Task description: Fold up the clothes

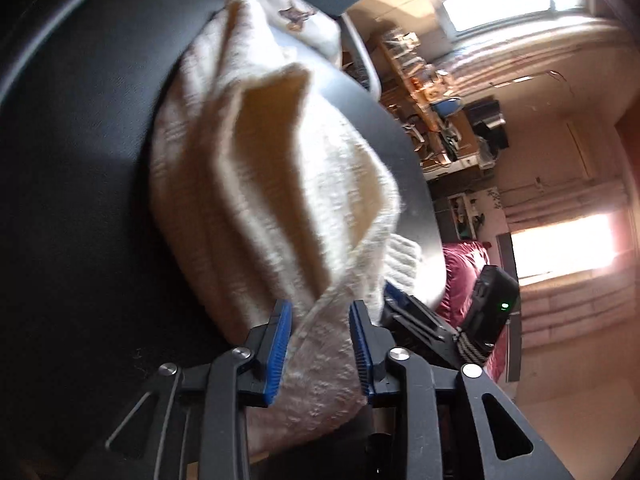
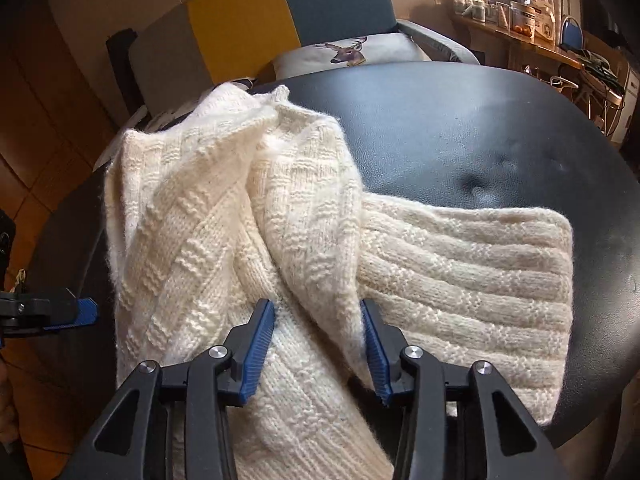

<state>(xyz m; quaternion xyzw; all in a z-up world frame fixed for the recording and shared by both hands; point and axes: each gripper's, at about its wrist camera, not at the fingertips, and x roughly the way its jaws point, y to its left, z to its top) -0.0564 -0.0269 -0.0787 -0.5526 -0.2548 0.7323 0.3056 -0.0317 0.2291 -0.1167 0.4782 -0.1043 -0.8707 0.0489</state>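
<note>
Item: cream knitted sweater (image 2: 280, 216), lying on the round black table (image 2: 460, 128) that serves as landmark for every entry below. Listed left to right.

1. Left gripper (image 1: 320, 336). At the table's near-left edge; in the right wrist view only its blue-padded tip (image 2: 70, 314) shows, left of the sweater. Fingers (image 1: 280, 344) part-open with a twisted neck of knit running between them; the pads seem to touch the cloth, but a firm pinch cannot be told. Pose: rolled hard over, so the room appears sideways, and raised above the tabletop.

2. Sweater body. Left half of the table, bunched into tall loose folds and partly lifted off the surface.

3. Right gripper (image 2: 320, 340). Near edge of the table, roughly centre. Fingers (image 2: 258, 344) moderately open, straddling a fold of the body; whether it is clamped cannot be told. Pose: level, pointing across the table toward the striped chair (image 2: 288, 8).

4. Ribbed panel (image 2: 460, 280). Right of the right gripper, flat on the table.

Handling note: judged as a lift-and-carry fold. Both grips should close fully on a single layer, rise together, keep the knit taut between them, and lay it square without dragging the flat panel.
</note>
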